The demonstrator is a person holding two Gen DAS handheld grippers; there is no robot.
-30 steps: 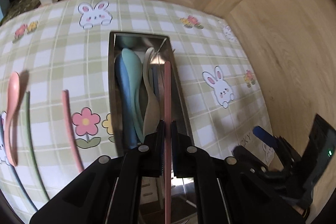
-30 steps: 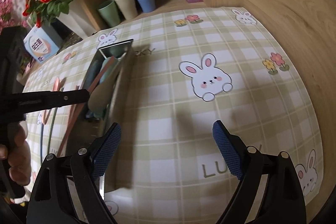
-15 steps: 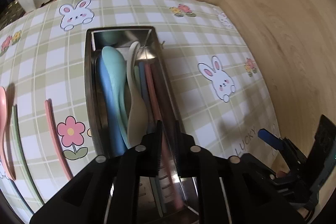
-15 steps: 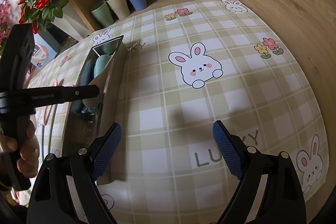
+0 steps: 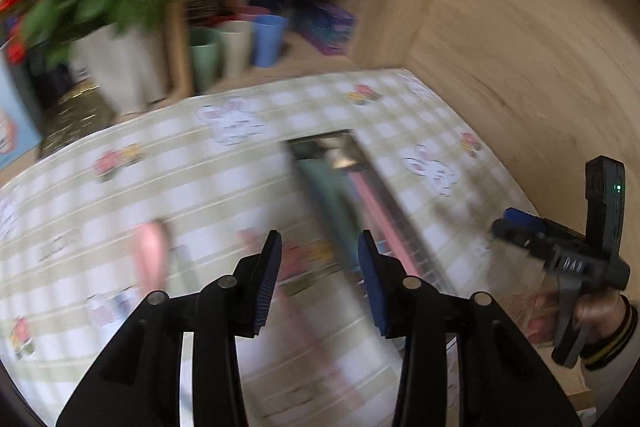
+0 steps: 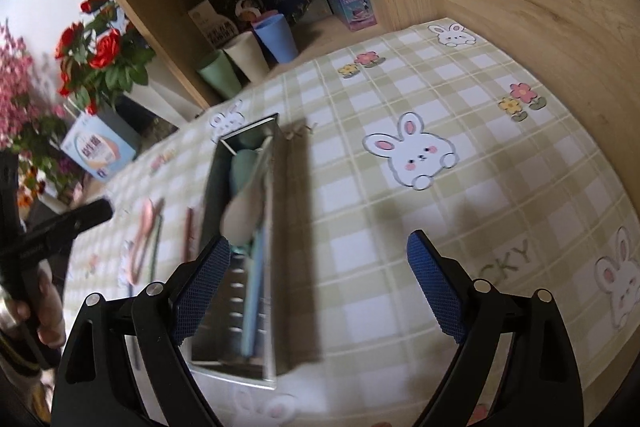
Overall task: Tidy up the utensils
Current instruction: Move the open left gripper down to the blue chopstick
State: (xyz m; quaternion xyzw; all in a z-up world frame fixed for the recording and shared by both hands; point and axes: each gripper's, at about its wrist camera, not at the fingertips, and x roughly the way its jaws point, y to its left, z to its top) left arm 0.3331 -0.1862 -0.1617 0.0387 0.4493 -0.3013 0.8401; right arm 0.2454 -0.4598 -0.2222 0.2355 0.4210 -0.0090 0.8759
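My left gripper [image 5: 320, 279] hangs above the checked cloth just left of the metal tray [image 5: 362, 157], its jaws opening with nothing between them. The view is motion-blurred. A pink chopstick [image 5: 378, 205] lies inside the tray beside blue and green spoons. My right gripper [image 6: 320, 287] stands wide open and empty over the cloth at the tray's [image 6: 282, 211] near end. A cream spoon [image 6: 244, 211] and a green spoon [image 6: 244, 167] rest in the tray. A pink spoon [image 6: 146, 223], a pink chopstick [image 6: 189, 239] and a green chopstick [image 6: 154, 251] lie loose to its left.
Green, cream and blue cups [image 6: 240, 59] stand in a wooden shelf nook behind the cloth, with boxes [image 6: 350, 3] behind them. A white vase of red flowers [image 6: 104, 59] and a blue box [image 6: 98, 147] sit at the back left. A wooden wall [image 6: 560, 27] bounds the right side.
My left gripper let go of the pink chopstick, which now lies in the tray. Its jaws have parted, and it has lifted and swung left. My right gripper shifted slightly and stays open.
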